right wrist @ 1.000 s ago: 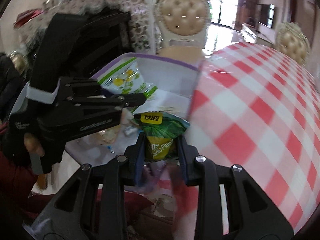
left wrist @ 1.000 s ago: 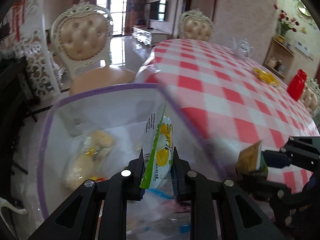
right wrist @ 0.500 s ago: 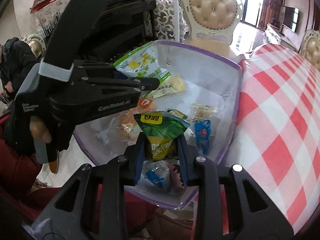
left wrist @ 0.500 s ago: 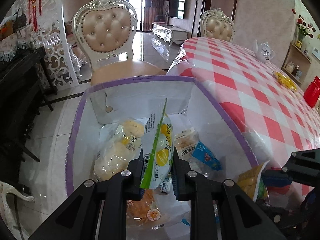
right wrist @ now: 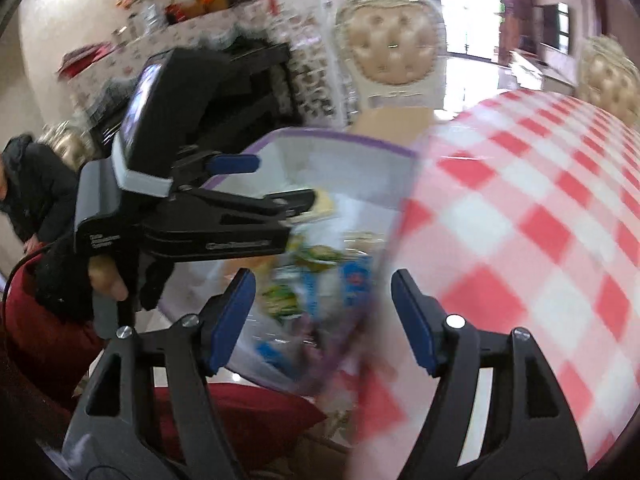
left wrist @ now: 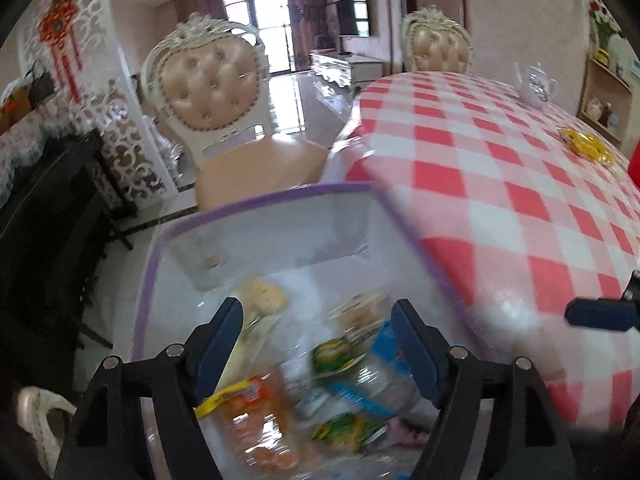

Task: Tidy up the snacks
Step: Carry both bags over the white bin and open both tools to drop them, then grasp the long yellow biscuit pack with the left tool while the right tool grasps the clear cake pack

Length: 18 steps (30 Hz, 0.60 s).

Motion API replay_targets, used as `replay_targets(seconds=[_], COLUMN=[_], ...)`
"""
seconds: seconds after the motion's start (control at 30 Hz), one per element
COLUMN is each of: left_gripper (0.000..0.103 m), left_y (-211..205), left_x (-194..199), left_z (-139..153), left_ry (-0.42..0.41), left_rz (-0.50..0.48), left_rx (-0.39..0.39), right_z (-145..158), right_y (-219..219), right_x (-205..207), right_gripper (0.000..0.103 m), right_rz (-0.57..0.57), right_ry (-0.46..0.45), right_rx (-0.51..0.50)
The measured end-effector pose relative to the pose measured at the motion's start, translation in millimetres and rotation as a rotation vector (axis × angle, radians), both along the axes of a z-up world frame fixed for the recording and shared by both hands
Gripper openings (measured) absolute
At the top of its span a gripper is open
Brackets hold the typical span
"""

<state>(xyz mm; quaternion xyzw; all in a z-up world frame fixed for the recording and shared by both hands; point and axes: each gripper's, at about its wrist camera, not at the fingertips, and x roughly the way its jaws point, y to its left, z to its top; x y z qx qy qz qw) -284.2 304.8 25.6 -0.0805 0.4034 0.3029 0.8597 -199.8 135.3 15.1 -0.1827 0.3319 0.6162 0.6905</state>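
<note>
Hovering over the clear storage bin (left wrist: 256, 240) with its purple rim, your left hand-held gripper (left wrist: 316, 344) stands wide apart with nothing between its blue pads. Your right hand-held gripper (right wrist: 322, 312) is spread just as wide and just as empty, poised over the bin's near corner, with the checkered counter (right wrist: 520, 220) running off toward 2 o'clock.

Down in the bin sits the loose pile of snack packets (left wrist: 340, 392), and the picture is smeared, so you get colours more than labels: an orange packet (left wrist: 256, 412) at 7 o'clock in the left view, a green-and-yellow packet (left wrist: 336, 354) near the middle, a blue-and-white packet (left wrist: 394, 344) at 2 o'clock of that, and a pale bun-like wrapped piece (left wrist: 260, 298) up at 11 o'clock.

These look like light, air-filled film pouches, so expect them to be soft, crinkly and slippery, and the contents likely crush easily. If you pick one again, go for the flat crimped seal at the top or bottom edge, not the puffed belly; the pads will probably skid off a bulging face. Pinch gently, because a hard squeeze could pop the pouch.

Away at 2 o'clock on the counter, the white teapot (left wrist: 536, 84) and a yellow wrapped item (left wrist: 586, 148) sit well apart from the bin.
</note>
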Motion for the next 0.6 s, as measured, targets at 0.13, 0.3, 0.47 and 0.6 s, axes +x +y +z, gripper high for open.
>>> replay_targets(seconds=[0.13, 0.3, 0.47, 0.6], left_gripper=[0.078, 0.078, 0.080, 0.080], left_y=[-30.8, -87.0, -152.0, -202.9], left_x=[52.9, 131.5, 217.2, 288.2], left_z=[4.4, 13.7, 22.1, 21.8], left_ry=[0.027, 0.015, -0.047, -0.077], left_rz=[-0.099, -0.284, -0.473, -0.603], left_rx=[0.019, 0.026, -0.046, -0.083], right_z=[6.8, 14.5, 20.7, 22.5], right_y=[-37.7, -108.1, -188.2, -240.5], right_x=[46.4, 118.6, 193.3, 238.9], right_gripper=[0.077, 0.081, 0.084, 0.085], right_rz=[-0.149, -0.392, -0.679, -0.843], right_ry=[-0.039, -0.072, -0.061, -0.036], right_rx=[-0.001, -0.005, -0.022, -0.016])
